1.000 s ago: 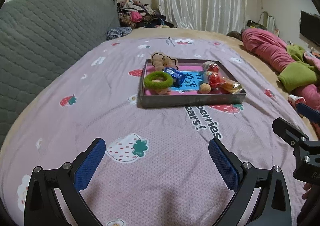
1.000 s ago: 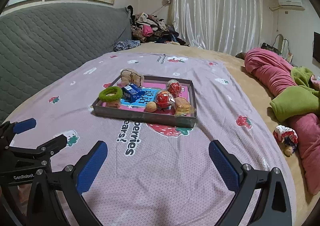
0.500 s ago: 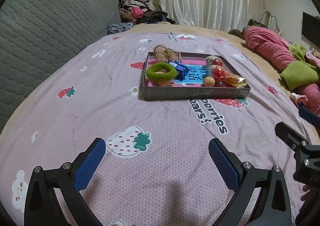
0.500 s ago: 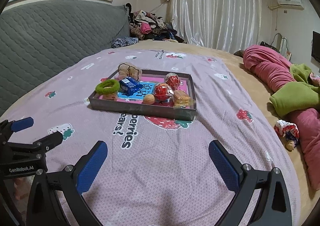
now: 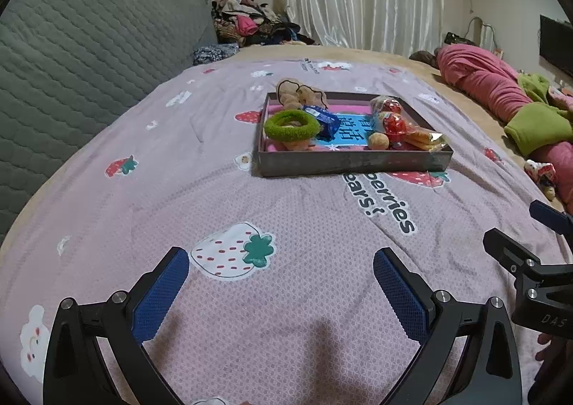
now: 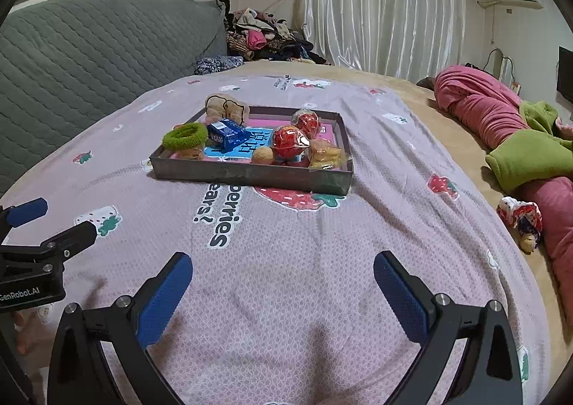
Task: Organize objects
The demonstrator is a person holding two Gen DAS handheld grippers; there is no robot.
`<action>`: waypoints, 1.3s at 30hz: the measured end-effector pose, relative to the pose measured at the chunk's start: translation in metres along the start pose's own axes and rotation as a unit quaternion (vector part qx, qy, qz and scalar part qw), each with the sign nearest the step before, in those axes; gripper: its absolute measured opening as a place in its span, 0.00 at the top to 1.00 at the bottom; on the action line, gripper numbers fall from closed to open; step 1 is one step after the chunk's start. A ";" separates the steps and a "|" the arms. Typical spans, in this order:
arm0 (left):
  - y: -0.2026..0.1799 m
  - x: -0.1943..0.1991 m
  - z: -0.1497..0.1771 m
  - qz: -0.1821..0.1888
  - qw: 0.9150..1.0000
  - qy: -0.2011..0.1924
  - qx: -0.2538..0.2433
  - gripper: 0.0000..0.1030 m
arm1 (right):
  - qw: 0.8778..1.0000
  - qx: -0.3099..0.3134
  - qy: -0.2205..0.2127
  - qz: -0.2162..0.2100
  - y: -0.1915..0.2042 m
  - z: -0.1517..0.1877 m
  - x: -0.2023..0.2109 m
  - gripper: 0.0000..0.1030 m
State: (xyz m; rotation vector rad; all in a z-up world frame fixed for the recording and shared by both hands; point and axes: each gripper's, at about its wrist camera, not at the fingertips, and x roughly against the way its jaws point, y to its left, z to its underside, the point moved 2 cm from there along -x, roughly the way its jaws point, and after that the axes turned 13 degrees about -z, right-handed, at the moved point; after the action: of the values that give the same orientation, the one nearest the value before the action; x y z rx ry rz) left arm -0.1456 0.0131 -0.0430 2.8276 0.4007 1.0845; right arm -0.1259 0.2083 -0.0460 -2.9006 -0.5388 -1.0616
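Both claws held spread above the bed, nothing gripped.

The left claw and right claw are seen wide apart over the pink bedspread; the tray, well ahead, is filled with a green ring, blue packet and red balls.

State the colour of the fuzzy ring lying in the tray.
Green; the fuzzy ring shows best in the left wrist view.
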 end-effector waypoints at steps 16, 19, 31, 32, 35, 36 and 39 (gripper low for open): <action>-0.004 -0.010 0.008 0.011 1.000 -0.005 0.002 0.00 | 1.000 -0.003 -0.004 0.001 -0.002 0.009 -0.004 0.01; -0.002 -0.012 0.010 0.017 1.000 -0.002 0.006 0.00 | 1.000 -0.004 0.005 0.002 -0.003 0.012 -0.007 0.01; -0.004 -0.021 0.014 -0.008 1.000 0.003 -0.006 0.00 | 1.000 -0.009 0.013 0.001 -0.005 0.019 -0.014 0.01; -0.004 -0.022 0.014 -0.010 1.000 0.004 -0.006 0.00 | 1.000 -0.009 0.014 0.001 -0.005 0.019 -0.015 0.01; -0.004 -0.023 0.015 -0.012 1.000 0.002 -0.006 0.00 | 1.000 -0.008 0.016 0.000 -0.004 0.019 -0.017 0.01; -0.004 -0.024 0.015 -0.013 1.000 0.002 -0.007 0.00 | 1.000 -0.008 0.016 0.001 -0.004 0.020 -0.017 0.01; -0.005 -0.025 0.016 -0.010 1.000 0.003 -0.006 0.00 | 1.000 -0.008 0.022 0.000 -0.004 0.020 -0.020 0.01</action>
State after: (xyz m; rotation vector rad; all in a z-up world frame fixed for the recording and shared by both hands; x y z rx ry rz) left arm -0.1536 0.0110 -0.0716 2.8034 0.4212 1.0875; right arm -0.1284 0.2084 -0.0744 -2.8831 -0.5314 -1.1330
